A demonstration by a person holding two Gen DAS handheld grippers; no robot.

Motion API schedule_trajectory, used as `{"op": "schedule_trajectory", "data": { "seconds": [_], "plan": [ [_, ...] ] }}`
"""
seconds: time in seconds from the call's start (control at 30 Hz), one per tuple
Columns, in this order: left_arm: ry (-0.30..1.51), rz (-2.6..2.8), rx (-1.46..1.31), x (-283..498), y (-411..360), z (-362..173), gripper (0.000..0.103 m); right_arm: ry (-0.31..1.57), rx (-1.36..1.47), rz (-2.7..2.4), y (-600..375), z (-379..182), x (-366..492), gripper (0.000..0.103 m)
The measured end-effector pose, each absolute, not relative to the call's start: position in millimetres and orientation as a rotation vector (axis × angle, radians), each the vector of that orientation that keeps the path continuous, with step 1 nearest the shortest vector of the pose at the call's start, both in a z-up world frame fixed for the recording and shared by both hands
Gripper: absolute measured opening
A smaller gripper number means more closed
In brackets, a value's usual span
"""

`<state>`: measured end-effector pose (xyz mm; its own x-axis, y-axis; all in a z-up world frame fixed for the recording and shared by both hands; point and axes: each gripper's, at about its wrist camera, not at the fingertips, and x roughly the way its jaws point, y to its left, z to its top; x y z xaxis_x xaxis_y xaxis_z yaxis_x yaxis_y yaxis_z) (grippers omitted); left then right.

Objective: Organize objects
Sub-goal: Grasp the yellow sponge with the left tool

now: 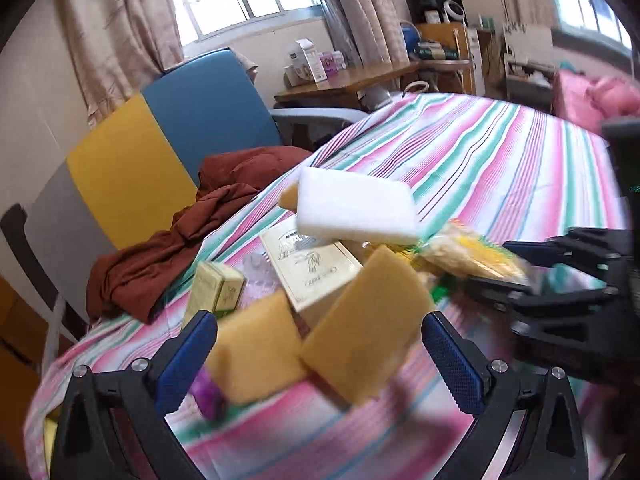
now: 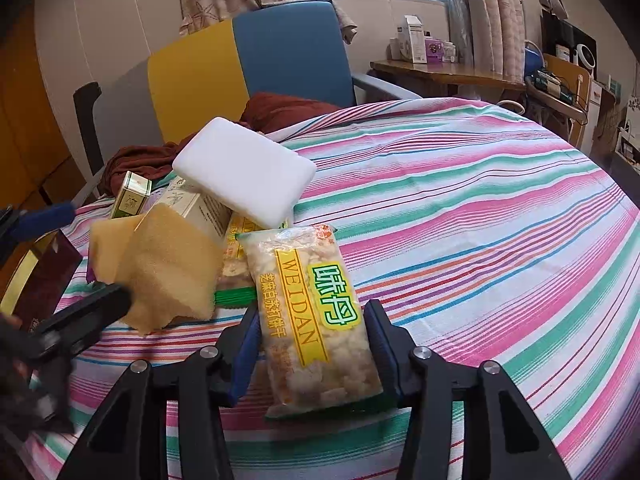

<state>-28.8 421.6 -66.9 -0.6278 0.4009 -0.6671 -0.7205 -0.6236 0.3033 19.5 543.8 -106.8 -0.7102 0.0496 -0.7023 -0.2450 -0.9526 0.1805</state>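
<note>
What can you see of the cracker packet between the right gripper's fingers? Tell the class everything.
The cracker packet is a clear plastic bag of pale crackers with a yellow band reading WEIDAN and green sealed ends. It lies flat on the striped tablecloth, lengthwise between the right gripper, whose blue pads press both its long sides. Its far end overlaps another packet.

The tablecloth [image 2: 460, 208] was woven cotton-like cloth, matt and striped. The snack packet [image 2: 316, 320] was glossy clear plastic film. Two yellow sponges [image 1: 360, 320] looked porous and rough; the white foam block [image 2: 244, 172] was smooth and matt. The cream box [image 1: 308, 268] was printed cardboard. The gripper pads [image 1: 452, 364] were knurled blue rubber.
</note>
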Motion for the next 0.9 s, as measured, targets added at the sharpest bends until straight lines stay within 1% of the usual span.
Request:
{"op": "schedule_trajectory", "data": {
  "seconds": [0.07, 0.1, 0.13, 0.17, 0.2, 0.27, 0.33, 0.5, 0.7, 0.9],
  "plan": [
    [0.679, 2.197, -0.775, -37, 425, -72, 0.101, 0.405, -1.103, 2.733, 545, -107, 20, 0.051],
    [0.625, 2.164, -0.810, -40, 426, -75, 0.093, 0.413, -1.101, 2.730, 545, -107, 21, 0.051],
    [0.591, 2.144, -0.834, -41, 427, -77, 0.082, 0.421, -1.098, 2.731, 545, -108, 22, 0.051],
    [0.543, 2.115, -0.864, -42, 428, -80, 0.076, 0.428, -1.095, 2.732, 545, -107, 23, 0.050],
    [0.508, 2.093, -0.887, -42, 429, -83, 0.066, 0.438, -1.089, 2.724, 546, -107, 24, 0.050],
    [0.499, 2.117, -0.882, -40, 431, -90, 0.066, 0.466, -1.080, 2.723, 549, -108, 26, 0.049],
    [0.517, 2.133, -0.861, -35, 432, -93, 0.062, 0.497, -1.065, 2.728, 553, -108, 27, 0.049],
    [0.466, 2.172, -0.828, -32, 422, -94, 0.058, 0.487, -1.052, 2.715, 551, -107, 31, 0.049],
    [0.398, 2.261, -0.784, -26, 398, -89, 0.057, 0.478, -1.010, 2.685, 552, -104, 36, 0.047],
    [0.395, 2.290, -0.710, -2, 383, -82, 0.057, 0.414, -0.939, 2.680, 545, -96, 43, 0.047]
  ]
}}
